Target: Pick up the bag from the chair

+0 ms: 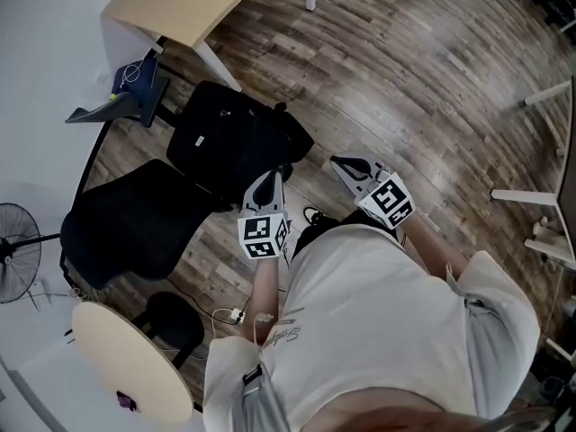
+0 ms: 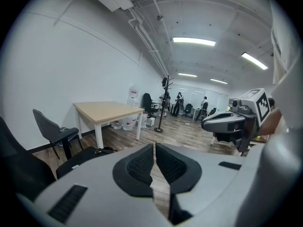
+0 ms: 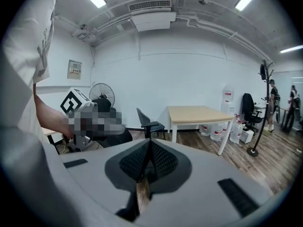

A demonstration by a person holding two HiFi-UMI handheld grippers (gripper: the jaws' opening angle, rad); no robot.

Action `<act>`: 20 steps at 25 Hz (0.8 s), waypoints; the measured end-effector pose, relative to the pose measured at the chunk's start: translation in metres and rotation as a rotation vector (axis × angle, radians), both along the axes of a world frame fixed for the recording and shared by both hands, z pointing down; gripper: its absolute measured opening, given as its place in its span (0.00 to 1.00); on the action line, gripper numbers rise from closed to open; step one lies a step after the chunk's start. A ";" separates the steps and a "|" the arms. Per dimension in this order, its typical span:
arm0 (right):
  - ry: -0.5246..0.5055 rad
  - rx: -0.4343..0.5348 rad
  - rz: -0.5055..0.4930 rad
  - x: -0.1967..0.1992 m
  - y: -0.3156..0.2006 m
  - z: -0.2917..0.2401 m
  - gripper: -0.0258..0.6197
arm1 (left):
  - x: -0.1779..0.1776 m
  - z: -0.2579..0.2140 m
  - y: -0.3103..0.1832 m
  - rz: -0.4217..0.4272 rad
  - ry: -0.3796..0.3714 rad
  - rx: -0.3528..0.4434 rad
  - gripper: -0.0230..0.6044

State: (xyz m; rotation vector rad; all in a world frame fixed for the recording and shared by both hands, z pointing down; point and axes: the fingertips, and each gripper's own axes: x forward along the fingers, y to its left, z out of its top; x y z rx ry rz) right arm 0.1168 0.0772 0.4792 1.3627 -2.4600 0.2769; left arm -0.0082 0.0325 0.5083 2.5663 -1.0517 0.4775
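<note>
Both tongs are pressed together, pinching nothing — your left gripper (image 1: 269, 184) and right gripper (image 1: 342, 164) hang mid-frame, just below the black bag (image 1: 236, 138), centre-left against the black office chair (image 1: 135, 228). Reach in like this and you'd probably shove the limp bag off — spread them first.

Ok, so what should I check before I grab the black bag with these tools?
1. Bag in sight: ok. The black bag lies just ahead of both tools.
2. Left tool open to grab: not ok. Its jaws are together with nothing between them.
3. Right tool open to grab: not ok. Its jaws are together and empty too.
4. A tool holding the bag: not ok. Neither does.
5. A strap or handle to aim for: cannot tell. None shows clearly.
6. Bag resting on a chair seat: cannot tell. It lies beside the black chair.
</note>
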 end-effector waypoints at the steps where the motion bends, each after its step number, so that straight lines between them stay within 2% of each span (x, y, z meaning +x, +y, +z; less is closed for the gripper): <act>1: -0.005 -0.002 -0.001 0.001 -0.007 0.002 0.03 | -0.003 -0.001 -0.006 -0.014 -0.002 0.009 0.08; 5: -0.022 0.025 -0.010 -0.012 -0.037 0.005 0.03 | -0.028 -0.003 -0.022 -0.088 0.001 0.019 0.08; 10: -0.019 0.042 -0.104 -0.035 -0.074 -0.002 0.03 | -0.055 0.006 -0.036 -0.206 0.016 -0.025 0.08; 14: -0.071 0.020 -0.192 -0.042 -0.095 0.001 0.03 | -0.057 0.009 -0.046 -0.267 0.014 -0.049 0.08; 18: -0.102 0.009 -0.281 -0.049 -0.129 0.007 0.03 | -0.063 0.009 -0.068 -0.328 -0.033 -0.054 0.08; 20: -0.105 0.005 -0.333 -0.048 -0.143 0.009 0.03 | -0.064 0.001 -0.077 -0.372 -0.015 -0.063 0.08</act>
